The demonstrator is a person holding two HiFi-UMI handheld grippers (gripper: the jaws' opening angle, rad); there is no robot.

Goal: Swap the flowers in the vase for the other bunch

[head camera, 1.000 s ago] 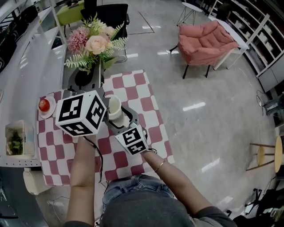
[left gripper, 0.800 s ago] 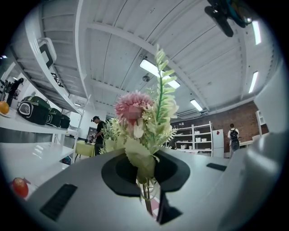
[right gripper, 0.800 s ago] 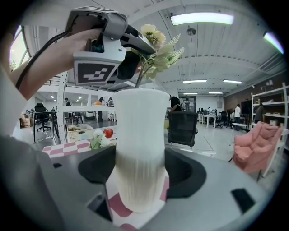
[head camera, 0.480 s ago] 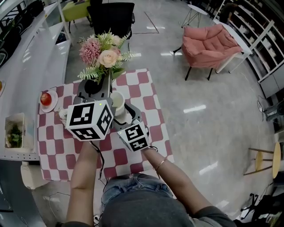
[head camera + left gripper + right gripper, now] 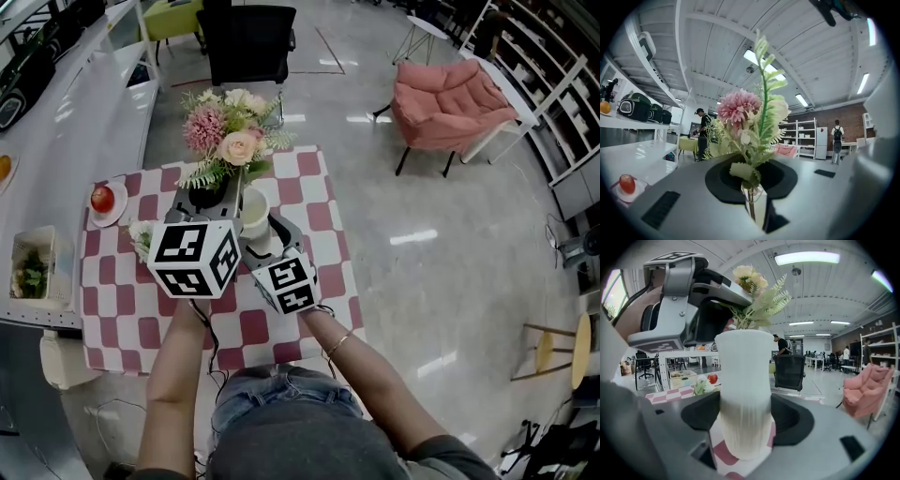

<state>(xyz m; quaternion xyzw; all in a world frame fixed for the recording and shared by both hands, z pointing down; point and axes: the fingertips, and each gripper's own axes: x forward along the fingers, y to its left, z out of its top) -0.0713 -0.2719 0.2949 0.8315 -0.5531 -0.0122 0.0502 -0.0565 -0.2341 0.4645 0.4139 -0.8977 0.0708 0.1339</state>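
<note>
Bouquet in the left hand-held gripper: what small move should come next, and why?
Probably lower the bouquet into the white vase: the left hand-held gripper pinches its stems, and the right hand-held gripper grips the vase, whose mouth looks empty.

Desk [image 5: 309, 202]: covered by a red-and-white checkered cloth [image 5: 122, 309].
Centre: white vase [image 5: 254, 214], upright.
Left: pale bunch [image 5: 141, 236], lying flat.
Far left corner: plate [image 5: 120, 214] bearing an apple [image 5: 102, 199].
</note>
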